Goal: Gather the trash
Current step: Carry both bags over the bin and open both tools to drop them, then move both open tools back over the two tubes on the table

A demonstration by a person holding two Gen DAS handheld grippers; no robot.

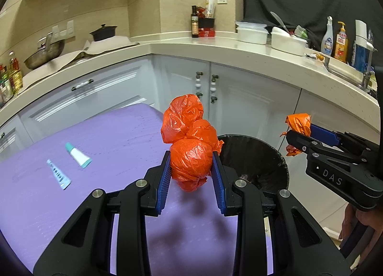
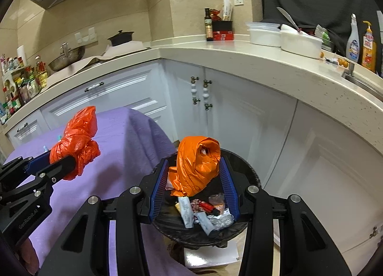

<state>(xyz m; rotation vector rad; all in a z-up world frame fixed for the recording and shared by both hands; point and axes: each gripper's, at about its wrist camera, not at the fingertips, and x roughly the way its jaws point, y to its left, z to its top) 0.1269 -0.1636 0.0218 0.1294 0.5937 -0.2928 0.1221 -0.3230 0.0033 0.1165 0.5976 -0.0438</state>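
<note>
Where purple cloth (image 1: 100,137) ends (kitchen corner), bin (image 2: 249,170) stands.

A knotted red bag (image 1: 189,146), crumpled into lumps, sits clamped between the left jaws above the purple tabletop (image 1: 107,137). An orange bag (image 2: 197,164), loosely folded, is clamped between the right jaws, right over the black bin (image 2: 249,175) holding wrappers. Two small tubes (image 1: 69,163) lie left of the left jaws.

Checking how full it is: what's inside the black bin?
The bin holds loose wrappers and small tubes on its black liner. The orange bag held in the right gripper hangs over it and hides part of the inside.
</note>
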